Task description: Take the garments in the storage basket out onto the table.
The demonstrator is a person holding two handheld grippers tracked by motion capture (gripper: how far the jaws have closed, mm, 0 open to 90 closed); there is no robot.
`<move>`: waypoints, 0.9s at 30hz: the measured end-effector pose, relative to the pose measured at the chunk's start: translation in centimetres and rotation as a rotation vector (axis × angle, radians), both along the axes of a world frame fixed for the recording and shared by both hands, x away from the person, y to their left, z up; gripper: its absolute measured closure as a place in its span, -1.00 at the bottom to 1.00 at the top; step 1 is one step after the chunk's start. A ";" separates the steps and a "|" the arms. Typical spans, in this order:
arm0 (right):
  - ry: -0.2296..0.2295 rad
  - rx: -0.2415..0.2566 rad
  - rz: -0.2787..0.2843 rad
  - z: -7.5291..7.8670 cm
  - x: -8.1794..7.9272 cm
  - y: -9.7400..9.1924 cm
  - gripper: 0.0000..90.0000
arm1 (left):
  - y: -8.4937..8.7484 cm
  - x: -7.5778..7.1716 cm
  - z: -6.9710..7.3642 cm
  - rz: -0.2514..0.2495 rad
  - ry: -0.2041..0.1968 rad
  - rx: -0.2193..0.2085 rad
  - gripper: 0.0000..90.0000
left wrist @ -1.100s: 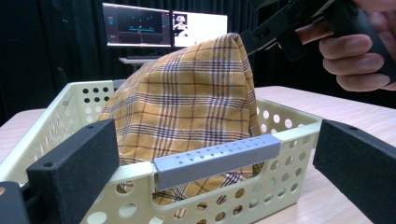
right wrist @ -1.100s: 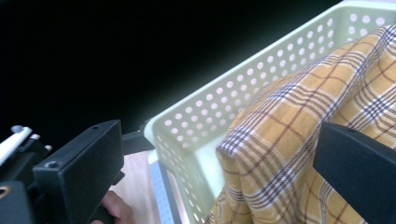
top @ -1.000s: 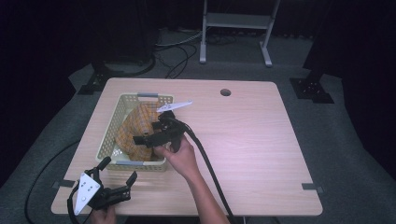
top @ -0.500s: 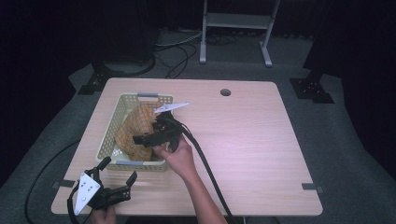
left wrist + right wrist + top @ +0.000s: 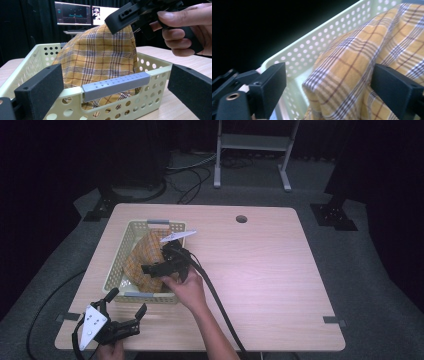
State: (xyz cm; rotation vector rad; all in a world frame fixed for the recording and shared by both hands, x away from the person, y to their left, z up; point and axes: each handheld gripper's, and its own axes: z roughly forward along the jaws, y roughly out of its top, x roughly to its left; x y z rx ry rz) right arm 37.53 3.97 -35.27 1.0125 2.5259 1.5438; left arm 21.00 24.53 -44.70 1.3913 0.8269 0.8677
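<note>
A pale yellow perforated basket (image 5: 116, 270) stands on the left part of the wooden table (image 5: 270, 270). A yellow plaid cloth (image 5: 142, 257) is heaped in it, rising above the rim (image 5: 100, 57). My right gripper (image 5: 154, 262) hovers over the heap, open, with its jaws either side of a fold of the cloth (image 5: 352, 67). One of its jaws touches the top of the heap in the left gripper view. My left gripper (image 5: 122, 317) is open near the table's front left corner. It faces the basket's near end and its grey handle (image 5: 116, 83).
A round cable hole (image 5: 241, 218) lies near the table's far edge. The right gripper's thick cable (image 5: 220, 305) trails back across the table along the forearm. A metal stand (image 5: 252, 150) and floor cables sit beyond the table. Monitors (image 5: 75, 13) glow behind the basket.
The right gripper has edged slightly left over the cloth. The left gripper and the basket have stayed put.
</note>
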 end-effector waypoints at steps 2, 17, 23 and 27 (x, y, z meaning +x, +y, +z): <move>-0.007 -0.018 -0.010 0.0 0.0 0.1 -0.58 | 0.0 0.0 0.0 0.000 0.000 0.000 -1.00; -0.001 -0.108 -0.037 -0.5 0.0 0.5 -0.01 | 0.0 0.0 0.0 -0.001 0.000 0.001 -1.00; 0.012 -0.105 -0.053 -0.5 -0.1 0.3 0.24 | 0.0 0.0 0.0 -0.001 0.000 0.001 -1.00; 0.043 -0.094 -0.073 -0.4 -0.1 0.1 0.41 | 0.0 0.0 0.0 -0.001 0.000 0.001 -1.00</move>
